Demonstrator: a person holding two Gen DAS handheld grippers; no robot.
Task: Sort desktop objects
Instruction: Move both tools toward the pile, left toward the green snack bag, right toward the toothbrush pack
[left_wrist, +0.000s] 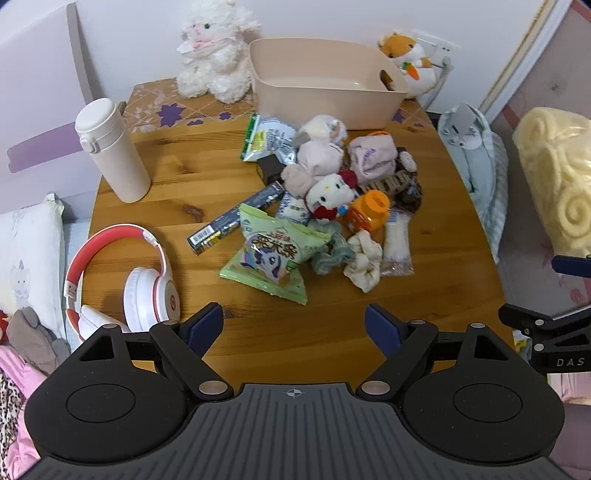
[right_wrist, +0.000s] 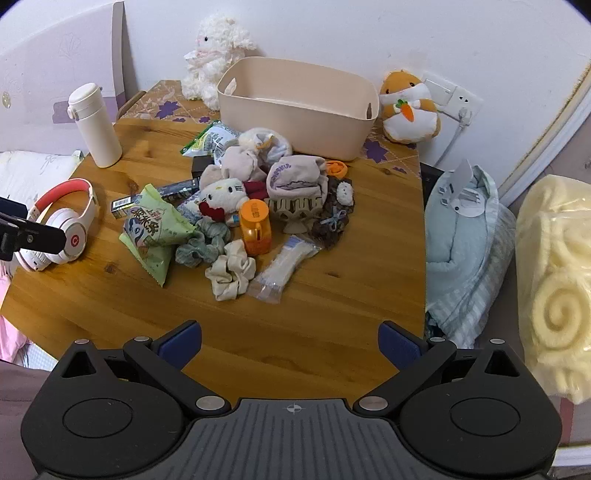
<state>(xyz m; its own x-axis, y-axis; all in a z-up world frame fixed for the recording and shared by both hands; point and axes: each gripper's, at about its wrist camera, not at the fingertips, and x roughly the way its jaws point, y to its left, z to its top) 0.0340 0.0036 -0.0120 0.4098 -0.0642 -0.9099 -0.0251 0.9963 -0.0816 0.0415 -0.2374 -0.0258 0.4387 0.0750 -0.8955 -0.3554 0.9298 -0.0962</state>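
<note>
Both grippers hang over the near edge of a wooden table (left_wrist: 155, 173), fingers spread wide and holding nothing. Left gripper (left_wrist: 294, 325) has its blue pads (left_wrist: 205, 325) well apart above bare wood; right gripper (right_wrist: 291, 341) likewise, its pads (right_wrist: 399, 345) released over the table's near right part.

At the table's middle lies a jumbled pile. A green snack bag (left_wrist: 273, 254) sits nearest on the left side, touching a dark battery pack (left_wrist: 236, 219) behind it. A white cat plush (left_wrist: 327, 195) rests in the centre, with an orange bottle (left_wrist: 369, 210) just beside it on the right. In front of these lie a green scrunchie (right_wrist: 201, 242), a cream scrunchie (right_wrist: 231, 275) and a clear packet (right_wrist: 284, 269). Pale socks (right_wrist: 295, 179) and a brown scrunchie (right_wrist: 334, 214) lie further back.

Behind the pile stands a beige bin (right_wrist: 295, 122), with nothing visible inside. A lamb plush (right_wrist: 214, 59) sits to its left against the wall, a hamster plush (right_wrist: 408, 107) to its right. A white flask (left_wrist: 110, 151) stands upright at far left. Headphones (left_wrist: 122, 273) lie at near left, well apart from the pile.
</note>
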